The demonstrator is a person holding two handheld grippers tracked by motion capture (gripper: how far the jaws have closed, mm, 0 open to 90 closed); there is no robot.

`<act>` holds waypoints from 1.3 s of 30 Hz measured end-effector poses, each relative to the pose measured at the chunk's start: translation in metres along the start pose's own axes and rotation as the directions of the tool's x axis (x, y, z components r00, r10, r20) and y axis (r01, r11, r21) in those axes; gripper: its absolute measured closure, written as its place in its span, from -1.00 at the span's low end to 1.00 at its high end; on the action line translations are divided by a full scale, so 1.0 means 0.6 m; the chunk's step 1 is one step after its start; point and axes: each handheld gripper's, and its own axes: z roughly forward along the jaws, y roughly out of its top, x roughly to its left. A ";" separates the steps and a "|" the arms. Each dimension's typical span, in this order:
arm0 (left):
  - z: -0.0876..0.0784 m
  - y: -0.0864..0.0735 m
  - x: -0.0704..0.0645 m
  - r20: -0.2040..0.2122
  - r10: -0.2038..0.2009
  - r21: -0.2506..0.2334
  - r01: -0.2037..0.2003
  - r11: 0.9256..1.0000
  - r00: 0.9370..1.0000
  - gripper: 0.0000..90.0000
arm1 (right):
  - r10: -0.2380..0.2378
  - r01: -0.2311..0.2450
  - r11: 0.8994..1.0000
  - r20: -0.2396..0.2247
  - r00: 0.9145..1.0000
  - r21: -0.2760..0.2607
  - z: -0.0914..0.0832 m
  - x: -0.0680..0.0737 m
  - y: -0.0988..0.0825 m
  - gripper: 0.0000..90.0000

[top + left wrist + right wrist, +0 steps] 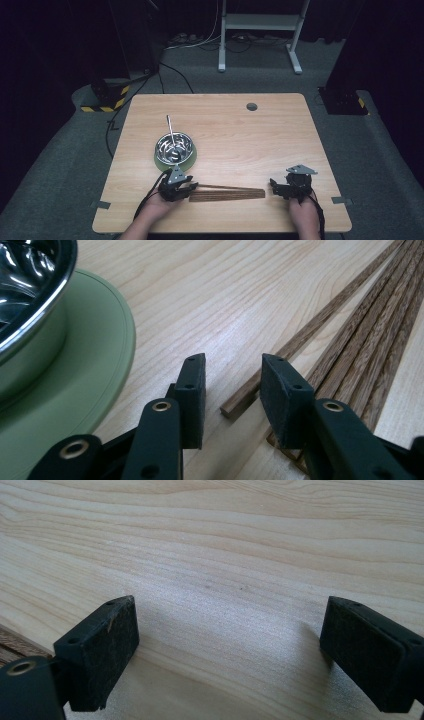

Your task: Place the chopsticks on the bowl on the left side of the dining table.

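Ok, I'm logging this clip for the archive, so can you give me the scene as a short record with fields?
surface: wooden table
work in hand: picking one stick from the wooden sticks
left claw: open, straddling the end of the separated stick, pads not pressing it
right claw: open, nothing between the jaws, at the sticks' other end
other items: steel bowl on green plate, with a metal utensil in it

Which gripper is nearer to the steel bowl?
Left. The left gripper sits just in front of the steel bowl, at the wooden sticks' near end. The right gripper is far off, past the sticks' other end.
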 end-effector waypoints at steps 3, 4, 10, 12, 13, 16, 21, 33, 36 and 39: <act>0.002 0.000 0.001 0.014 0.004 0.003 -0.004 1.000 1.000 0.41 | 0.000 0.000 1.000 0.000 1.000 0.000 0.000 0.000 0.000 -0.81; 0.001 0.000 0.002 0.018 0.003 0.003 -0.003 1.000 1.000 0.41 | 0.000 0.000 1.000 0.000 1.000 0.000 0.000 0.000 0.000 -0.81; 0.001 0.000 0.000 0.027 0.014 0.001 -0.014 1.000 1.000 0.54 | 0.000 0.000 1.000 0.000 1.000 0.000 0.000 0.000 0.000 -0.81; 0.001 0.000 0.001 0.034 0.018 0.004 -0.018 1.000 0.999 0.59 | 0.000 0.000 1.000 0.000 1.000 0.000 0.000 0.000 0.000 -0.81; 0.001 0.000 0.000 0.035 0.032 0.002 -0.032 0.999 0.999 0.60 | 0.000 0.000 1.000 0.000 1.000 0.000 0.000 0.000 0.000 -0.81; 0.000 -0.001 -0.003 0.030 0.032 0.003 -0.033 0.999 0.999 0.67 | -0.001 0.001 1.000 0.000 1.000 0.000 0.000 0.000 0.000 -0.81; -0.001 -0.001 -0.003 0.023 0.037 0.005 -0.037 0.999 0.999 0.74 | 0.000 0.000 1.000 0.000 1.000 0.000 0.000 0.000 0.000 -0.81; -0.015 -0.010 0.007 0.003 0.025 0.014 -0.025 1.000 1.000 0.83 | 0.000 0.000 1.000 0.000 1.000 0.000 0.000 0.000 0.000 -0.81; -0.017 -0.011 0.009 -0.006 0.005 0.000 -0.005 1.000 1.000 0.82 | 0.000 0.000 1.000 0.000 1.000 0.000 0.000 0.000 0.000 -0.81; -0.014 -0.009 0.011 -0.014 0.001 -0.008 -0.001 1.000 1.000 0.71 | 0.000 0.000 1.000 0.000 1.000 0.000 0.000 0.000 0.000 -0.81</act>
